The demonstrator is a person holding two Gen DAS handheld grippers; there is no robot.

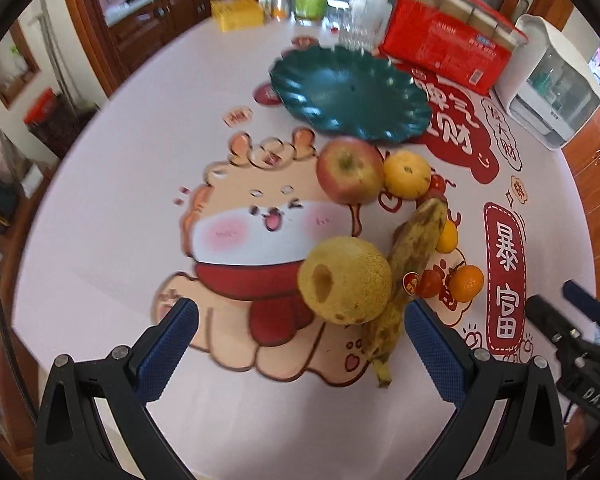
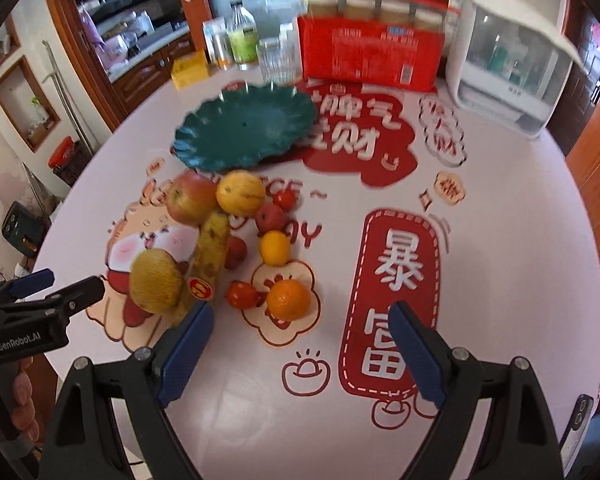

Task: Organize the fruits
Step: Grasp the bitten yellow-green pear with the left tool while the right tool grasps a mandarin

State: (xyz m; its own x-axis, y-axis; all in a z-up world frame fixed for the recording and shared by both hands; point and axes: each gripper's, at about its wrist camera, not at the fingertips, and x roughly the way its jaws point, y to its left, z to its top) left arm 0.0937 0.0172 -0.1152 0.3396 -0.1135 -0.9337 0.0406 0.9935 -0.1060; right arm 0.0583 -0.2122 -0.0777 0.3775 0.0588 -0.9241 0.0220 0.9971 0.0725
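- While both grippers hang over the table, the left gripper [image 1: 300, 344] has its two blue pads spread wide apart with nothing between them.
- The right gripper [image 2: 302, 344] is spread wide too, and it holds nothing.
- A round table [image 2: 500, 280] has a pale cloth with a cartoon animal and big red signs on it.
- The green wavy plate [image 1: 348, 92] sits on the far part of the table with no fruit on it.
- A red and yellow apple [image 1: 350, 170] lies just in front of the plate.
- A yellow orange [image 1: 406, 174] is touching the apple on its right side.
- A spotty banana [image 1: 410, 256] lies long-ways, and it leans against a round yellow melon [image 1: 344, 280].
- The melon is near the left gripper's right pad.
- A bright orange mandarin [image 2: 288, 300] sits in front of the right gripper, with a small red tomato [image 2: 242, 295] touching it.
- A small lemon [image 2: 275, 247] and more little red fruits lie between the mandarin and the yellow orange.
- At the back stand a red pack [image 2: 368, 52], a white box with a clear front [image 2: 504, 64], a juice bottle [image 2: 242, 38] and a yellow box [image 2: 190, 68].
- A person's fingers [image 2: 22, 396] hold the left gripper's handle.
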